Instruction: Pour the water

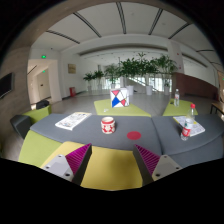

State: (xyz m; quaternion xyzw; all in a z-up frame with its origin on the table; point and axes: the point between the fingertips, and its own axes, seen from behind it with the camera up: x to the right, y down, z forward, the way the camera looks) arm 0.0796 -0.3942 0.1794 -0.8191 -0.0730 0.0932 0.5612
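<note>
Tool (111, 160) is being held open, fingers spread wide, nothing gripped; magenta pads (77, 155) are being seen on the inner faces, with only bare worktop (110, 170) between them.

Worktop is being seen as grey with yellow-green panels.

A red-and-white cup (108, 124) is being seen standing upright well ahead of the fingers, roughly on the centreline between them. Its contents cannot be told. A small red disc (134, 134), possibly a lid or coaster, is lying flat just beside the cup, to its right, apart from it.

A second cup-like container (186, 129), white with red, is being seen farther right, standing on or against a white sheet (194, 125). What is in it cannot be told either.

A small bottle-like thing (178, 98) is being seen upright at the far right of the worktop, beyond the second container; too small for detail.

A carton (120, 98) with a red, white and blue pattern is standing at the far end of the worktop, beyond the cup, on a yellow-green panel.

White papers (73, 120) are lying flat to the left of the cup, well apart from it.

Dark chairs (22, 124) are being seen at the left side of the worktop. Potted plants (135, 68) are lined up behind the worktop in a large hall.
</note>
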